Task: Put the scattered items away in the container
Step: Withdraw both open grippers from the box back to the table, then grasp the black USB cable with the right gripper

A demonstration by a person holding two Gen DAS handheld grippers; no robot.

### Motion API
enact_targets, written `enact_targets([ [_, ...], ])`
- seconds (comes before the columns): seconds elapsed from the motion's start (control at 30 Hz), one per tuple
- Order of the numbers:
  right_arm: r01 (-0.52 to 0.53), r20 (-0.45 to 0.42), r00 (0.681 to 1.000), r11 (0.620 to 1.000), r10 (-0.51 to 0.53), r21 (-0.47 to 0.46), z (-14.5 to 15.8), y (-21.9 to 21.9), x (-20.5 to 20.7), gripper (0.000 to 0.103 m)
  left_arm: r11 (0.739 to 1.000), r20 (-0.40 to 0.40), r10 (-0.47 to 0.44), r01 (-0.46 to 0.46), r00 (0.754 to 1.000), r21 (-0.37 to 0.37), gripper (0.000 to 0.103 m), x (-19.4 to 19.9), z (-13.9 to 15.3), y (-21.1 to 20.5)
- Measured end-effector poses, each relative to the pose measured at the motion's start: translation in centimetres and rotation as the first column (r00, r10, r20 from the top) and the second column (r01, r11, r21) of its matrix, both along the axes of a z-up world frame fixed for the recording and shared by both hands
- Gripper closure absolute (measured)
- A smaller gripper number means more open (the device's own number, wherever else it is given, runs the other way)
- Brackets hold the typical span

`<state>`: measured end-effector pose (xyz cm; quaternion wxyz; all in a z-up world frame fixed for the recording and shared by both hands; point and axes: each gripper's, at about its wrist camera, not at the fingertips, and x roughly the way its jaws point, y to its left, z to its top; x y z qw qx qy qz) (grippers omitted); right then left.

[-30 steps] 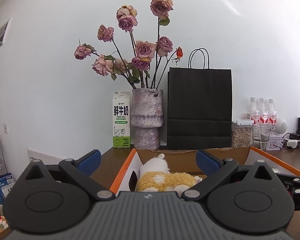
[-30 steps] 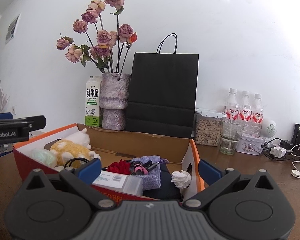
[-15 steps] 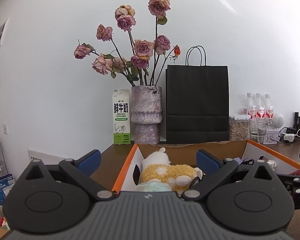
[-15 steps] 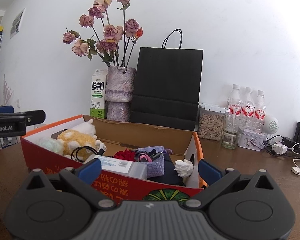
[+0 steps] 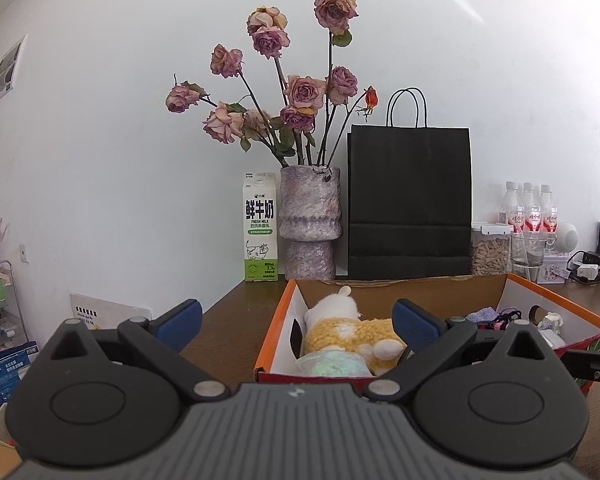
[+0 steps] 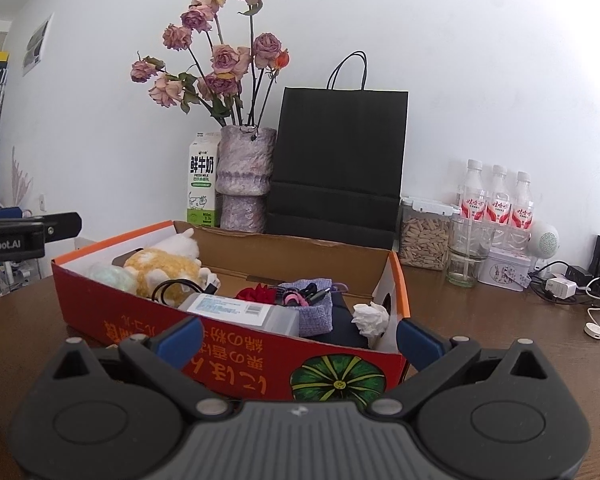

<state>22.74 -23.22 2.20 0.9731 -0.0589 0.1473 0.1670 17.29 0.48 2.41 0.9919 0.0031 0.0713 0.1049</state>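
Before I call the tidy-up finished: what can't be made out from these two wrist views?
- Table nearest each gripper: hidden by the gripper bodies, both views.
- Floor of the red-and-orange cardboard box: near wall and piled items cover it, right view.
- Small items on the purple knitted cloth: too small to identify.

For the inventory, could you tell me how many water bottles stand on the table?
3. They stand in a row by the wall behind the glass jar: left bottle, middle bottle, right bottle. Others may be hidden behind the black paper bag.
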Motion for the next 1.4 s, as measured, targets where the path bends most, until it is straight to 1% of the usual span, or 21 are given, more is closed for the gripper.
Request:
enact_targets([
  [0.27,-0.015,-0.03,0.999,1.0,0.015,-0.009,-0.4,0.1,-0.2,0.0,1.0,-0.016,0.0,0.0,1.0,0.005,0.0,-0.6,-0.2,0.2],
  [0.4,-0.029,-0.041,0.999,0.999,0.028,-0.015,-0.5,0.2,-0.5,0.0,1.0,-0.037,0.003,-0.003,0.999,0.003,0.0,-0.7,-0.3,0.4],
  [0.77,-0.048,-0.086,0.995,0.998,0.044,-0.041,-1.1,0.7,-0.2,0.0,1.0,-0.083,-0.008,0.007,0.997,-0.018,0.0,-1.0,-0.5,0.7],
  [1.17,-0.081,-0.191,0.979,0.995,0.069,-0.055,-1.9,1.2,0.7,0.0,0.999,-0.135,-0.031,0.03,0.99,-0.013,0.0,-0.5,-0.8,0.6],
  [1.4,-0.101,-0.276,0.957,0.994,0.085,-0.045,-2.5,1.9,1.5,0.002,0.999,-0.154,-0.036,0.034,0.987,-0.011,0.0,-0.3,-1.0,0.4],
])
